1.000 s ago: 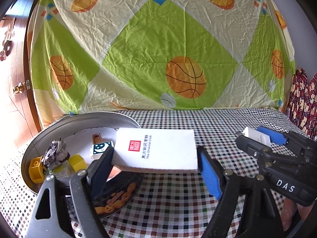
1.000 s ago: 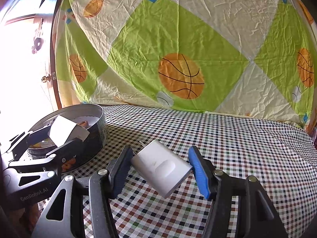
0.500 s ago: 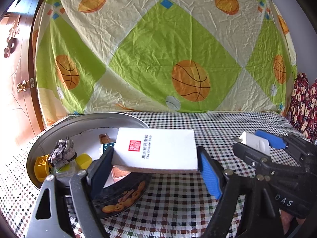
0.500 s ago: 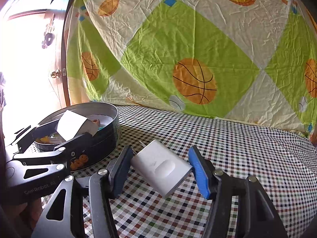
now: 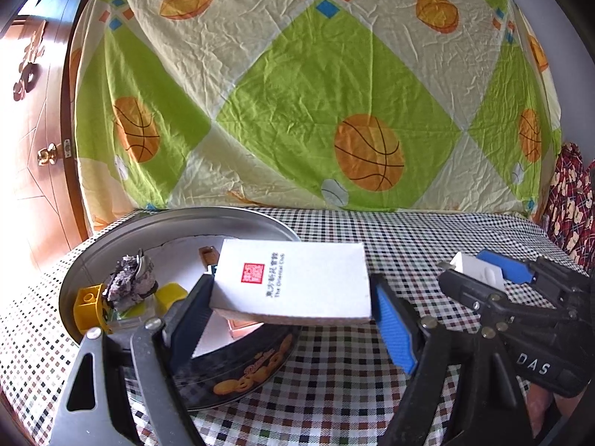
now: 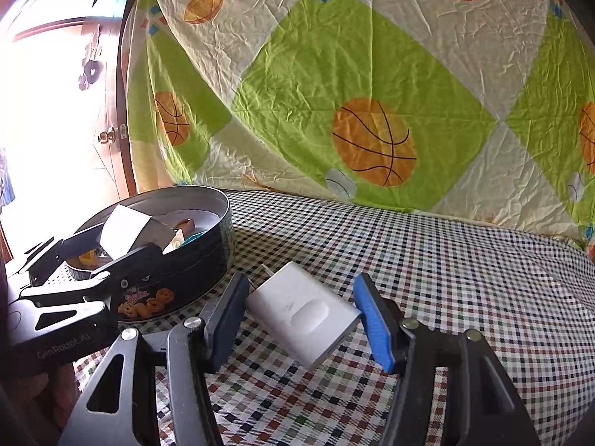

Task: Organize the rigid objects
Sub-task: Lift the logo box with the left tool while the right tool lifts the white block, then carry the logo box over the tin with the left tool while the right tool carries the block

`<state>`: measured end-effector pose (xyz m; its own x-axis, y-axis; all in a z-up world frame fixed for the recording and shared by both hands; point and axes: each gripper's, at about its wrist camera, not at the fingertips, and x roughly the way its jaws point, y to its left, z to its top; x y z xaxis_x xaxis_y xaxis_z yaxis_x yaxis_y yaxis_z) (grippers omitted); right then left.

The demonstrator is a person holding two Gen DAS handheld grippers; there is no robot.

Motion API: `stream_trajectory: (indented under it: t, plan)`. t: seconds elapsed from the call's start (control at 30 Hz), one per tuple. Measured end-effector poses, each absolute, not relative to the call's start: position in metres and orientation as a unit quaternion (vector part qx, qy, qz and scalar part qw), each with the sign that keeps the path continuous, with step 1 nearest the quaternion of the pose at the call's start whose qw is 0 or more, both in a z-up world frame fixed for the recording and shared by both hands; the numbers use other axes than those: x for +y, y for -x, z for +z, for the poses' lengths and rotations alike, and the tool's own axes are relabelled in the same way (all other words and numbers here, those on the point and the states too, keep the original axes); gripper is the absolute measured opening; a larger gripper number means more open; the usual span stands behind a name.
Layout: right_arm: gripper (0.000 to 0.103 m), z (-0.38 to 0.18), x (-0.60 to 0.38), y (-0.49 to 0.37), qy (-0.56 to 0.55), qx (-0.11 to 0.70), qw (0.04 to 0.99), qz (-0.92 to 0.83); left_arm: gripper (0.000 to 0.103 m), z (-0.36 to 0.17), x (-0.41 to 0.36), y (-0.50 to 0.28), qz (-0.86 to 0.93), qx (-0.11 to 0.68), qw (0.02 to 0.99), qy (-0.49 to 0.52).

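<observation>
Holding a white card box (image 5: pixel 293 282) at the cookie tin (image 5: pixel 111 238) left of frame, the left gripper (image 5: pixel 293 308) must release; the right gripper (image 6: pixel 301 316) clamps a white charger (image 6: pixel 301 312).

left gripper (image 5: pixel 293 319) | clamps white box (image 5: pixel 293 284) | above round tin (image 5: pixel 111 245)

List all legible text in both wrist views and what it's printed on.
"The Oriental Club": white box, held by the left gripper; the red seal and Chinese characters beside it are too small to read.
"DAS": right gripper body.
"GenRobot.AI": left gripper body.
Script above the biscuits on the round tin: blurred, unreadable.
</observation>
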<state>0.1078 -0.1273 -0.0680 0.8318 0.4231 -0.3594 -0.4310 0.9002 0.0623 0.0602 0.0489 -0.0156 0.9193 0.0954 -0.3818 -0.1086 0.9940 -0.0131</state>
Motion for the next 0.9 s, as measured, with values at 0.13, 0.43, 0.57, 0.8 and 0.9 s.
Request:
stream_trajectory:
  t: [0.13,0.43,0.57,0.8,0.9]
  plan:
    - [0.061,-0.069,-0.118,-0.107,0.017,0.188,0.955,0.228,0.082,-0.015,0.053,-0.059,0.054,0.194,0.979,0.021]
    - [0.061,-0.07,-0.098,-0.109,0.028,0.194,0.951,0.24,0.082,-0.014,0.067,-0.053,0.058,0.19,0.979,0.036]
    - [0.061,-0.068,-0.088,-0.115,0.037,0.2,0.948,0.244,0.082,-0.009,0.076,-0.05,0.06,0.186,0.98,0.038]
    - [0.061,-0.045,-0.058,-0.131,0.038,0.204,0.938,0.276,0.082,0.008,0.098,-0.048,0.077,0.177,0.981,0.031]
    - [0.061,-0.037,-0.041,-0.138,0.044,0.203,0.935,0.286,0.082,0.015,0.114,-0.048,0.096,0.176,0.979,0.027]
